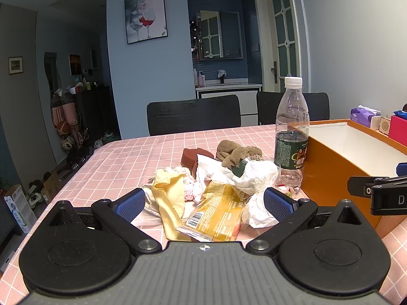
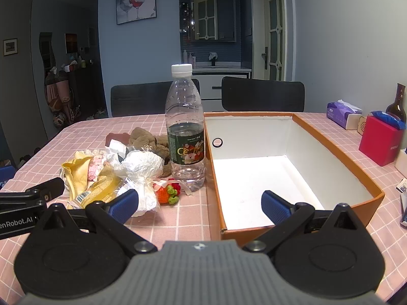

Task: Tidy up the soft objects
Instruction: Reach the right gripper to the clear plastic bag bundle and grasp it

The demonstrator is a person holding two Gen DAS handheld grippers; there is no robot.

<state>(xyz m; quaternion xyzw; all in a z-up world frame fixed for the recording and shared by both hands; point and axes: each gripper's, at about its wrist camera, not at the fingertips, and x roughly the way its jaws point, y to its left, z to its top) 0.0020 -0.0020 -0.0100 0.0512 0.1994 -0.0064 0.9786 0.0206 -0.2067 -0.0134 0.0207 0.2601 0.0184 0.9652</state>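
A heap of soft things lies on the pink checked tablecloth: a yellow cloth (image 1: 170,198), a yellow snack packet (image 1: 216,216), white crumpled wrapping (image 1: 254,175), a brown plush toy (image 1: 236,152), a dark red sponge (image 1: 190,157) and a pink knitted piece (image 1: 189,190). My left gripper (image 1: 203,203) stands open just before the heap, its blue pads on either side of the packet. My right gripper (image 2: 199,206) is open over the near corner of the orange box (image 2: 343,157), whose white inside is bare. A crocheted strawberry (image 2: 168,194) lies beside the bottle.
A clear water bottle (image 2: 185,137) stands upright between the heap and the box. At the far right sit a purple tissue pack (image 2: 340,111), a red box (image 2: 379,139) and a dark glass bottle (image 2: 398,104). Two black chairs (image 2: 262,94) stand behind the table.
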